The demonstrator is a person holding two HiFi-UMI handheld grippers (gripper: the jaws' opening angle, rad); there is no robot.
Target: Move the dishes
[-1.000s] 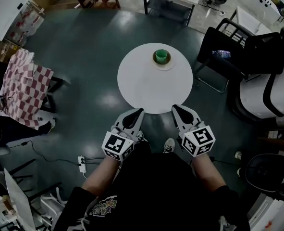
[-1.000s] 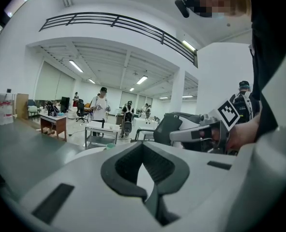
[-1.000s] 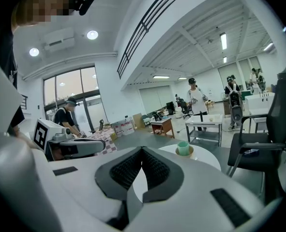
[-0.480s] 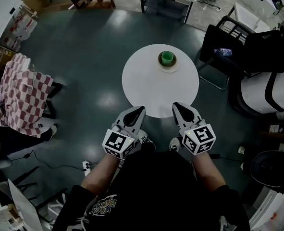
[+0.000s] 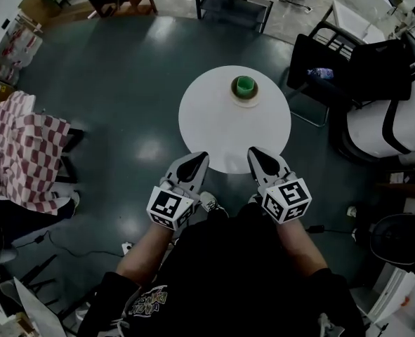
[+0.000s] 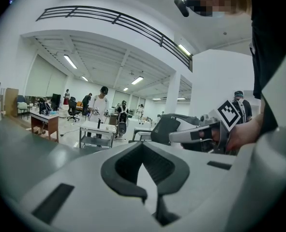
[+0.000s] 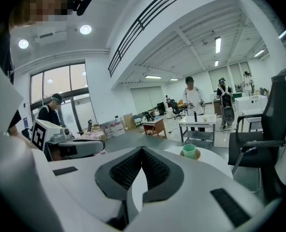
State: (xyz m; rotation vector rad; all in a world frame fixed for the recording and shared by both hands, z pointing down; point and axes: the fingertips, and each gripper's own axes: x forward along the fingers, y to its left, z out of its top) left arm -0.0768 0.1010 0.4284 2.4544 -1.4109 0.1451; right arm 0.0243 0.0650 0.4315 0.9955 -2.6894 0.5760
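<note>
The round white table [image 5: 218, 128] is faced from its near edge, where the left gripper [image 5: 202, 156] and right gripper [image 5: 253, 152] are held side by side just over the rim, each with its jaws closed together on nothing. The dishes, a pale saucer [image 5: 234, 97] with a green cup [image 5: 244, 85] set on it, are found at the table's far side, well apart from both grippers. The step in hand is judged to be the approach; next, a gripper would need to be carried across the tabletop and its jaws opened before the saucer or cup is taken.

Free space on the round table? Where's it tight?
Table is bare from the near edge to the cup on its saucer by the far rim, and beside it. Crowded only there. Left tongs and right tongs at the near edge.
</note>
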